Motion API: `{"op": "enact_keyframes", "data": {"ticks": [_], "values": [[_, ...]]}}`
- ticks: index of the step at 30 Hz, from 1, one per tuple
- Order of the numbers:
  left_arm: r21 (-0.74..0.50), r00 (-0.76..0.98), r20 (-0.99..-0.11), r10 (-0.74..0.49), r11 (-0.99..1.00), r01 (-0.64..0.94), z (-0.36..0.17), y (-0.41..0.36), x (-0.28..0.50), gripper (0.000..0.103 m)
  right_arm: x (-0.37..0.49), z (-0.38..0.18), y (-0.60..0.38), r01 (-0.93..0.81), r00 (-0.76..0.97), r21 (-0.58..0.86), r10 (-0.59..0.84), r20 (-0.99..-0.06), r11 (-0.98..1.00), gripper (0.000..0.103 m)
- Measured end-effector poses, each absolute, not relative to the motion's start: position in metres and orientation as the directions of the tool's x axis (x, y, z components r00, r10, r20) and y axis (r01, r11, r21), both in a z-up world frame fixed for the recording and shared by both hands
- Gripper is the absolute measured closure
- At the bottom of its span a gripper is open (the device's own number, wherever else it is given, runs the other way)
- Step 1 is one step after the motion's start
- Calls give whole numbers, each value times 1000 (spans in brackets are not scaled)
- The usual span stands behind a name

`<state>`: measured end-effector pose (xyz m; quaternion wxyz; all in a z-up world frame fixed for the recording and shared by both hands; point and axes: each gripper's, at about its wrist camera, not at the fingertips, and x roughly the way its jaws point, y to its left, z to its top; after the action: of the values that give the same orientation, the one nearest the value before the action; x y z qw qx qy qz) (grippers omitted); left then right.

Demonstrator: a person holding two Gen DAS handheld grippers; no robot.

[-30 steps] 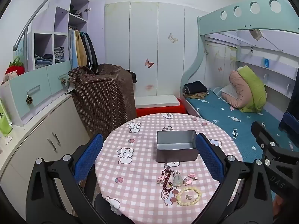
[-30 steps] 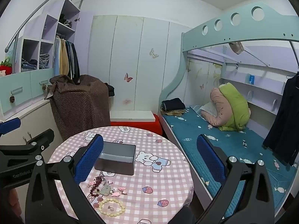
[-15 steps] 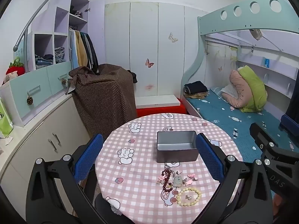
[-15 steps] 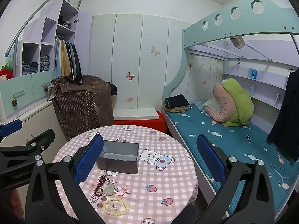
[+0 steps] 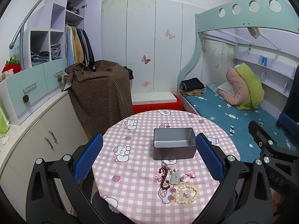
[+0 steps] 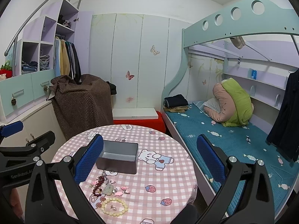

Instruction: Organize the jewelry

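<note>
A cream bead bracelet point(image 5: 186, 194), a dark red bead string point(image 5: 164, 176), a pale jade pendant point(image 5: 175, 178) and small pink charms point(image 5: 187, 177) lie on the checked bench point(image 5: 134, 169) just before an open grey tin point(image 5: 174, 149). The left tool point(image 5: 149, 161) and the right tool point(image 6: 150, 161) hover above the bench, both spread wide and empty.

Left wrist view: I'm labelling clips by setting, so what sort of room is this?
Probably a child's bedroom: a bunk bed, an open wardrobe with hanging clothes and butterfly stickers.
</note>
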<state>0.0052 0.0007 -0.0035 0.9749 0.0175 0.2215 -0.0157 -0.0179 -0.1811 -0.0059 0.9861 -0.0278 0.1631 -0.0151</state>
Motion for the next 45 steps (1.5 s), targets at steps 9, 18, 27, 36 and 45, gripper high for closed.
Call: {"op": "enact_keyframes", "data": {"ticks": [9,18,27,36,45], "values": [[31,900,-435,-21,999,38,-4,0,7,5,-16,-7,-182,20,946,-66,-41,-322,998,7],[26,894,-447,-35,998,52,-5,-1,10,5,-15,-8,-182,23,945,-62,-42,-324,998,7],[30,891,-454,-34,998,54,-9,1,11,5,-13,-9,-183,14,943,-58,-33,-330,998,7],[30,892,-450,-35,998,54,-10,1,11,4,-14,-7,-184,13,946,-63,-33,-321,998,7],[23,894,-447,-38,998,54,-7,1,11,4,-13,-7,-183,14,945,-72,-37,-325,997,7]]}}
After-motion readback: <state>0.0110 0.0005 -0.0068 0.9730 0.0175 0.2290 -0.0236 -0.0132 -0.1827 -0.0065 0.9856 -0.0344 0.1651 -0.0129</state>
